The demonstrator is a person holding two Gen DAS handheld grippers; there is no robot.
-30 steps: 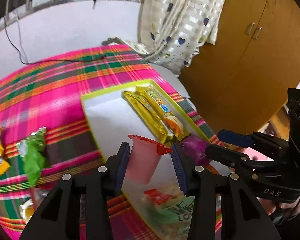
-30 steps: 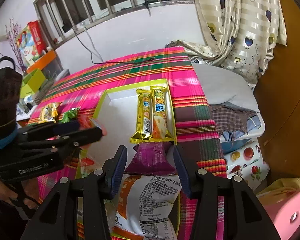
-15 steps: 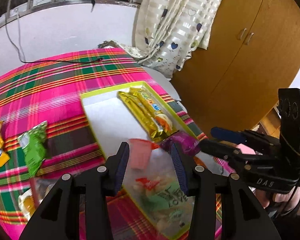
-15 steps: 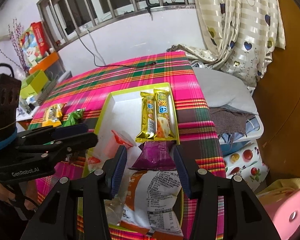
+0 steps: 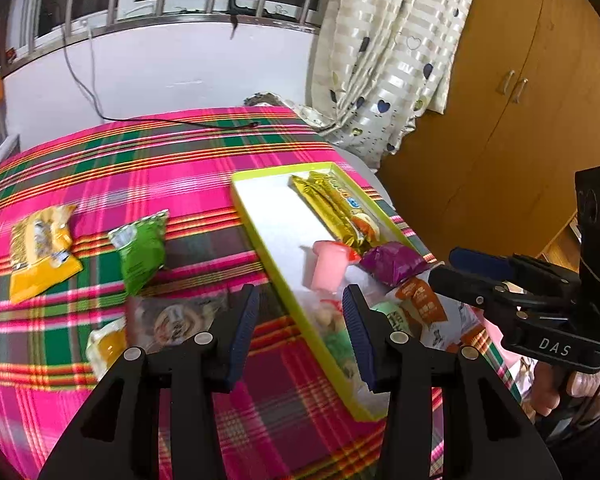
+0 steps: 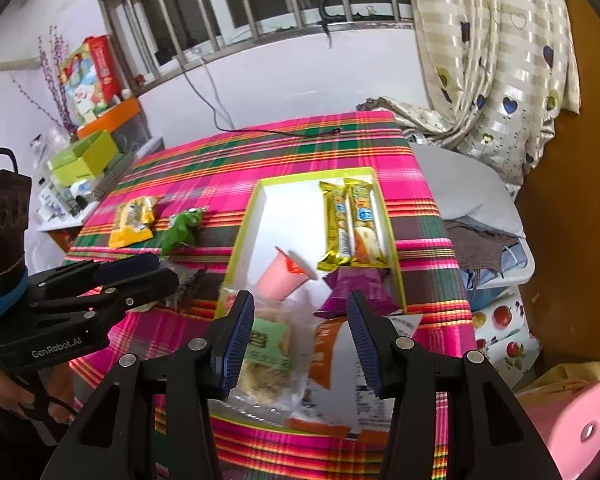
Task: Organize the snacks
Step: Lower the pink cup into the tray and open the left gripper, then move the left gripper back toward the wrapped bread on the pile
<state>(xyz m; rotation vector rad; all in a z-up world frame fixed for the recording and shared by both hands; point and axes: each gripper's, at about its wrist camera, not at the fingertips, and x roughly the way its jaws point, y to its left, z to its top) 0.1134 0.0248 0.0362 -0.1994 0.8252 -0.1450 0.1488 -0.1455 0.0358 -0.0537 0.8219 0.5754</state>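
Left gripper (image 5: 298, 328): jaws apart, I hold nothing.
Right gripper (image 6: 300, 336): jaws apart, empty, above the tray (image 6: 244, 236).
Next target, my guess: green packet (image 5: 140, 250), on the cloth outside the tray.
Bearing: up-left of my left tool, the nearer hand.
Long axis: roughly along my fingers.

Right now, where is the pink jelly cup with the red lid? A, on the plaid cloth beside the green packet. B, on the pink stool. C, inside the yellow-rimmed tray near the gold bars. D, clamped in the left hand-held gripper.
C: the pink jelly cup lies tipped inside the yellow-rimmed tray, just beside the gold bars, with nothing gripping it.
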